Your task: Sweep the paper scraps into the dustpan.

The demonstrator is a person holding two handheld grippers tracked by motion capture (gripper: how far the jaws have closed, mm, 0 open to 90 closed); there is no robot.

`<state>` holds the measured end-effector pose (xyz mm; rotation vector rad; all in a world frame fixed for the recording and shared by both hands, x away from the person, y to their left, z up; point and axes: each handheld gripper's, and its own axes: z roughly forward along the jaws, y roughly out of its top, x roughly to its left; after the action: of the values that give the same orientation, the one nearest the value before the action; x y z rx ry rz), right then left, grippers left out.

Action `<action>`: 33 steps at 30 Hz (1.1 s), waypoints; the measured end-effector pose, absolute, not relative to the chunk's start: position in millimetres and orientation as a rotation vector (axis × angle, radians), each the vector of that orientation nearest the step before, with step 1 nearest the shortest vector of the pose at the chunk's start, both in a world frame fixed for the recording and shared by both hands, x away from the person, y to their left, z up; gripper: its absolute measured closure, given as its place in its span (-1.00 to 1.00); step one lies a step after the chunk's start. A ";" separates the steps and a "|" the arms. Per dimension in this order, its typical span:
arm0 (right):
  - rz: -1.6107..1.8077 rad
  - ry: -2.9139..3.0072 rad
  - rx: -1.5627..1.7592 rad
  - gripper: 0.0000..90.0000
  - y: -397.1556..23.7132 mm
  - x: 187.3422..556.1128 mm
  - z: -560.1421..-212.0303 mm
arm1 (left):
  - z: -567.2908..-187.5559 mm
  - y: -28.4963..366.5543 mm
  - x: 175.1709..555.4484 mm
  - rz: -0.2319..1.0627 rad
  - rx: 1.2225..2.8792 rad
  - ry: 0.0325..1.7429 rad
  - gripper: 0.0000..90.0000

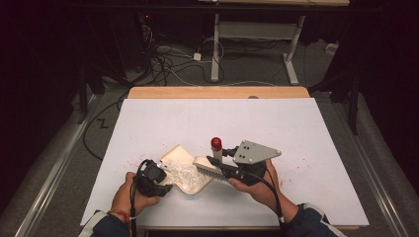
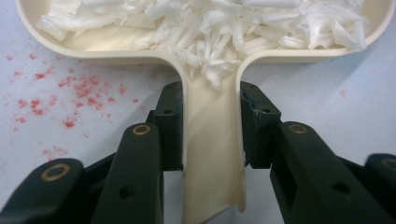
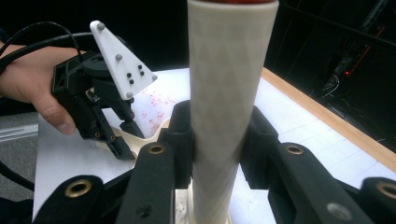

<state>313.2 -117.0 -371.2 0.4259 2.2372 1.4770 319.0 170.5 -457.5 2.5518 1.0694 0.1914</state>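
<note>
A cream dustpan (image 1: 177, 156) lies on the white table, loaded with white paper shreds (image 1: 187, 177). My left gripper (image 1: 166, 187) is shut on the dustpan's handle (image 2: 212, 154), with a pad pressed on each side. The shreds (image 2: 210, 28) pile up in the pan and spill into the handle channel. My right gripper (image 1: 217, 160) is shut on the upright cream handle (image 3: 226, 93) of a brush with a red cap (image 1: 216, 143). The brush head (image 1: 207, 168) rests on the pan's right edge. The right gripper view also shows the left gripper (image 3: 119, 135) and the hand holding it.
Red specks (image 2: 70, 93) dot the white sheet left of the dustpan handle. The table's wooden back edge (image 1: 217, 92) runs behind the sheet. Beyond it are floor cables (image 1: 168, 64) and white desk legs (image 1: 215, 44).
</note>
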 end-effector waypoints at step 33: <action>1.354 2.233 0.423 0.54 -68.2 370.5 -396.1 | -458.0 171.0 319.3 0.189 2.556 1.064 0.41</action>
<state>370.5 -68.2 -396.1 0.4226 2.2331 1.3539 319.3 171.0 -458.0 2.5563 1.0644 0.1894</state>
